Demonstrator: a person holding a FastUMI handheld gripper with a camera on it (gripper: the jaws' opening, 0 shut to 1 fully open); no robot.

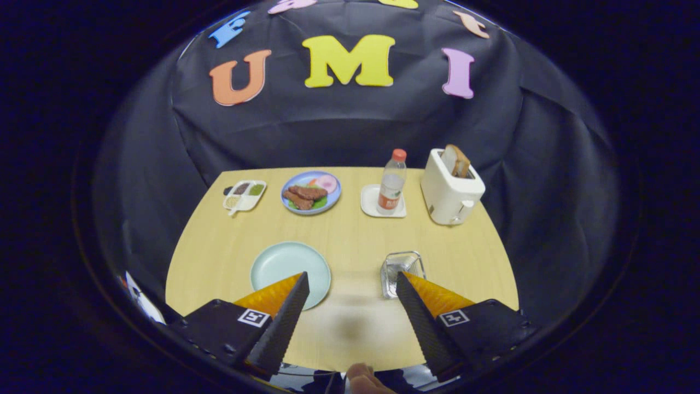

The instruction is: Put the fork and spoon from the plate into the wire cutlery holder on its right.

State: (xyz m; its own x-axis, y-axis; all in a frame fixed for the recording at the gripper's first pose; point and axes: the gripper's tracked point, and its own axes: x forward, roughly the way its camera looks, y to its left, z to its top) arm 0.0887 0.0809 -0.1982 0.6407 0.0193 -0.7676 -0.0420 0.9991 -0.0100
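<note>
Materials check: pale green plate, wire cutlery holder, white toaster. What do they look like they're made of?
Open gripper hovers above the table.
Pale green round plate: matte, even colour, likely plastic or melamine; ceramic possible.
Wire cutlery holder: thin shiny silver rods, see-through, looks like metal.
White boxy toaster: smooth, softly glossy shell, probably plastic.

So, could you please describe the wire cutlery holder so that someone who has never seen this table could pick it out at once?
Start at the wooden table and find the pale green plate near its front edge. To that plate's right, beside one finger of the open gripper, stands the wire cutlery holder. It is the one see-through silvery metal basket here, far smaller than the white toaster behind it.
</note>
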